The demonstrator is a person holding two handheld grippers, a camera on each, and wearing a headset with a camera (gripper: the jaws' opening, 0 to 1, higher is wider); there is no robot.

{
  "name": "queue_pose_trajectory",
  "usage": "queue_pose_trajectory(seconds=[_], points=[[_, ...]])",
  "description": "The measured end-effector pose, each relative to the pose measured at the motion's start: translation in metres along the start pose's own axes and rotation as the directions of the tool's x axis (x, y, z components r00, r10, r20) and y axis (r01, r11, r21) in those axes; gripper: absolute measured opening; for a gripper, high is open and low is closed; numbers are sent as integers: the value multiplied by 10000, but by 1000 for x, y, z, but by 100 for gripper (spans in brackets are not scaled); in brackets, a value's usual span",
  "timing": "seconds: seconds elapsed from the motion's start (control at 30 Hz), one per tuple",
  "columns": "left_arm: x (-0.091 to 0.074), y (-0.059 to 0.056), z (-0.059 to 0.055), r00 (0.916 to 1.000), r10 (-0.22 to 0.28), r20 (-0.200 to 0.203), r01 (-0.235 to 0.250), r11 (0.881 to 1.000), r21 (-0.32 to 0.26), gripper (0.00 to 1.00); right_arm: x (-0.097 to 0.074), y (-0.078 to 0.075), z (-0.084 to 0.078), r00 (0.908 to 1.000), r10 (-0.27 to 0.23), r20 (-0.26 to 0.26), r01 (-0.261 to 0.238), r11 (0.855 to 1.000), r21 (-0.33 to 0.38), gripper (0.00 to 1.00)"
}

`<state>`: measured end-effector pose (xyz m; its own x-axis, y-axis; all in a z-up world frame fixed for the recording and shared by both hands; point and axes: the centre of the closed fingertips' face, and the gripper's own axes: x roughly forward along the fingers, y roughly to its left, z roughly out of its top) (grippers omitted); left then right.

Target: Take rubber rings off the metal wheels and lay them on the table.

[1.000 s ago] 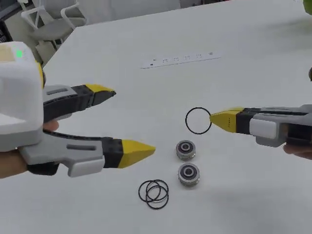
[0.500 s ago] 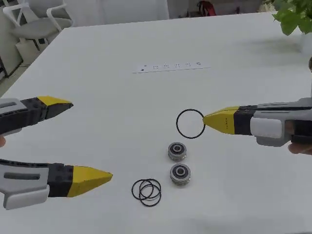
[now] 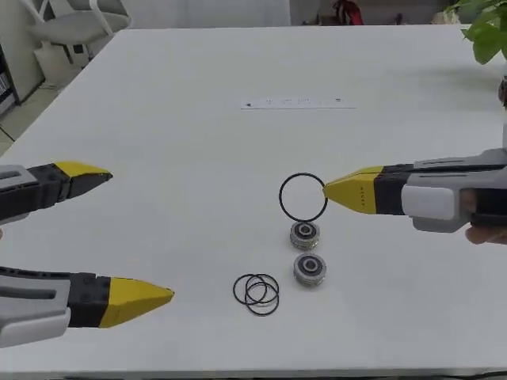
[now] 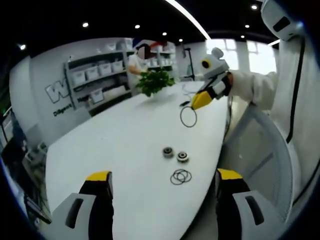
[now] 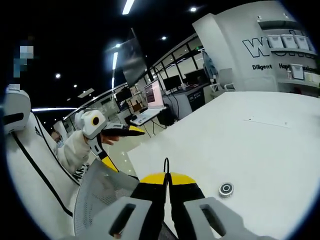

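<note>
Our right claw [image 3: 329,191] pinches a rubber ring [image 3: 282,207] near two metal wheels [image 3: 305,233]; our left claw [image 3: 142,235] gapes open.

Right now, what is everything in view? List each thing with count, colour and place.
table: one, white, under everything
held rubber ring: one, black, pinched upright above the table
loose rubber rings: a few overlapping, black, lying near the wheels; exact count unclear
metal wheels: two, silver with dark centres, on the table below the held ring
white strip: one, far side of the table
plant: one, green, far right corner
chair: one, white, beyond the far left corner
left gripper: yellow-tipped, jaws apart, empty
right gripper: yellow-tipped, closed on the held ring
</note>
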<state>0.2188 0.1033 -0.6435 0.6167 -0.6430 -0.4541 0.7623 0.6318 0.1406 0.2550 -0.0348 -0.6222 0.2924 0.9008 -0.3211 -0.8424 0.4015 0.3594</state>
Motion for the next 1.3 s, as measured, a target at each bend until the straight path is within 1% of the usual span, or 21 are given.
queue_pose_trajectory(seconds=[0.13,0.23,0.33,0.4,0.5,0.57,0.63,0.77,0.97,1.0,1.13,1.23,1.3], points=[[-11,3,-7,9999,142,73,-140,9995,-282,86,8,9,-1,9998,144,-151,-145,9999,-59,0],[-17,5,-12,9995,295,82,-291,9988,-384,86,13,14,-2,9995,193,-264,-195,9998,-72,0],[-22,5,-14,9993,344,160,-336,9982,-505,87,17,18,-4,9991,251,-346,-253,9997,-65,0],[-25,5,-18,9991,377,183,-367,9978,-548,87,22,22,-6,9986,277,-440,-281,9996,-72,0],[-26,7,-21,9987,438,241,-421,9967,-688,87,26,26,-10,9979,281,-582,-288,9995,-112,0],[-24,4,-21,9986,337,398,-305,9964,-790,87,29,28,-14,9970,240,-733,-252,9996,-153,0],[-23,3,-20,9984,286,497,-248,9969,-753,88,31,29,-18,9965,215,-811,-228,9996,-148,0],[-18,3,-21,9976,255,650,-207,9971,-739,90,34,32,-21,9962,199,-847,-213,9996,-163,0],[-12,3,-20,9961,345,817,-279,9963,-810,94,38,33,-26,9948,188,-999,-214,9994,-255,0],[-10,2,-20,9959,306,847,-236,9963,-825,95,39,33,-26,9949,181,-997,-210,9994,-279,0],[-2,-2,-21,9971,92,749,-37,9973,-736,95,44,32,-21,9954,244,-932,-270,9993,-274,0],[3,-1,-20,9968,48,799,9,9974,-719,96,49,30,-16,9951,277,-954,-303,9992,-259,0],[7,1,-23,9974,28,727,27,9971,-760,95,52,28,-12,9951,280,-945,-309,9991,-288,0]])
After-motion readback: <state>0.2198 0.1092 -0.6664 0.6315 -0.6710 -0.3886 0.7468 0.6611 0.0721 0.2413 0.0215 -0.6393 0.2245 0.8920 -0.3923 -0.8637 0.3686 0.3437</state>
